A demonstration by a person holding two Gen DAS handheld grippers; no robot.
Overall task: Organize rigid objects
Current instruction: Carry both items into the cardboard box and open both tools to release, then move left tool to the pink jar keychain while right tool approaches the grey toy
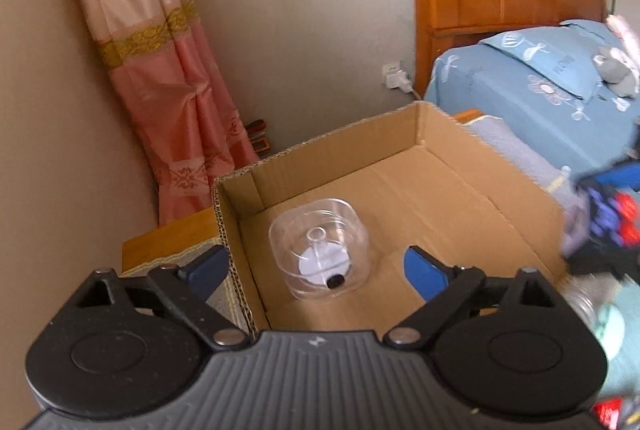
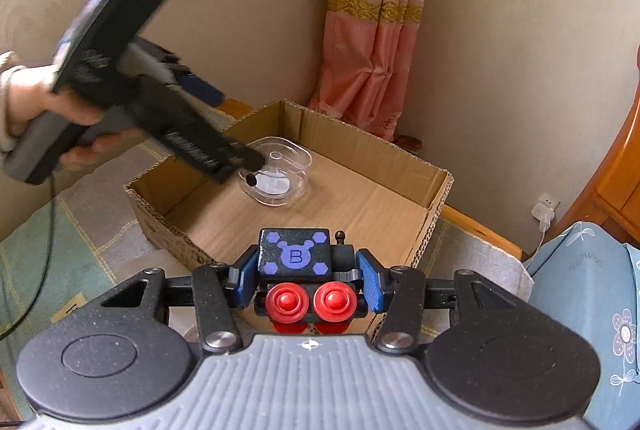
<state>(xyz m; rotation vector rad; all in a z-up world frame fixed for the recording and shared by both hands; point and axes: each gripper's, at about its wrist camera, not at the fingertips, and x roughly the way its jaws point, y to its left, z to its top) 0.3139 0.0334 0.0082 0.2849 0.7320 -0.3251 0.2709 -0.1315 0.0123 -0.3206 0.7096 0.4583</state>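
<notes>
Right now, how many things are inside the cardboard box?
1. A clear plastic container sits on the floor of the box, near a corner. The toy is not in yet: the right gripper holds it at the box's rim.

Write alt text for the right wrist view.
The right gripper is shut on a black toy robot with a purple B top and red round eyes, held near the front edge of an open cardboard box. Inside the box sits a clear plastic container, with the left gripper above it in a person's hand.
</notes>
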